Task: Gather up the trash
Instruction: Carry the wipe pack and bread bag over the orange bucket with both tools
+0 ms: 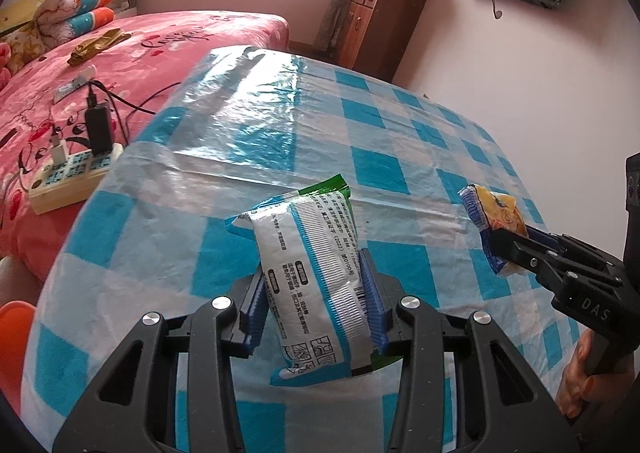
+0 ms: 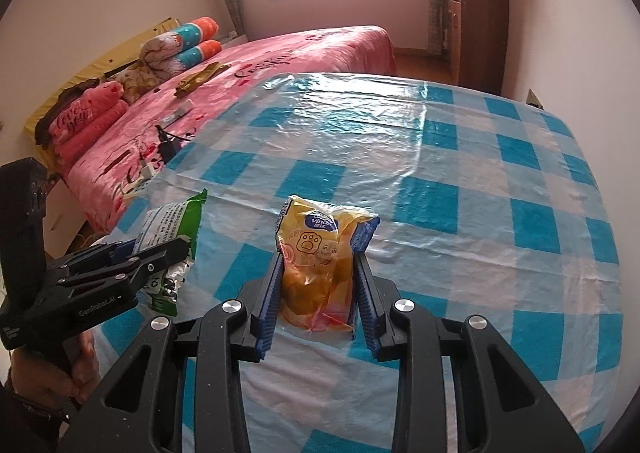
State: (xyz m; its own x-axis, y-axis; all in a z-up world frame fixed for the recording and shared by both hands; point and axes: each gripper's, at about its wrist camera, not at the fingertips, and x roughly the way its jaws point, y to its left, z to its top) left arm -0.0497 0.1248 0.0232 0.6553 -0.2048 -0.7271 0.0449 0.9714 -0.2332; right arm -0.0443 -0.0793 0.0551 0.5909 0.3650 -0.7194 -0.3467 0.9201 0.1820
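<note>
Low in the centre of each wrist view, my left gripper [image 1: 316, 305] is clamped on a white-and-green wrapper [image 1: 310, 273] and my right gripper [image 2: 318, 293] on a yellow tissue pack [image 2: 320, 253], both lifted clear of the checked tablecloth [image 2: 480, 193]. I judge the pick-up done and the carry in hand. No bin shows beyond the table or near the pink bed [image 2: 288, 53] at upper left, so next I must find one and release over it.

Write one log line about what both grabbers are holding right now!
left gripper: shut on green-and-white plastic snack wrapper | right gripper: shut on yellow plastic tissue pack | both above blue-checked tablecloth
</note>
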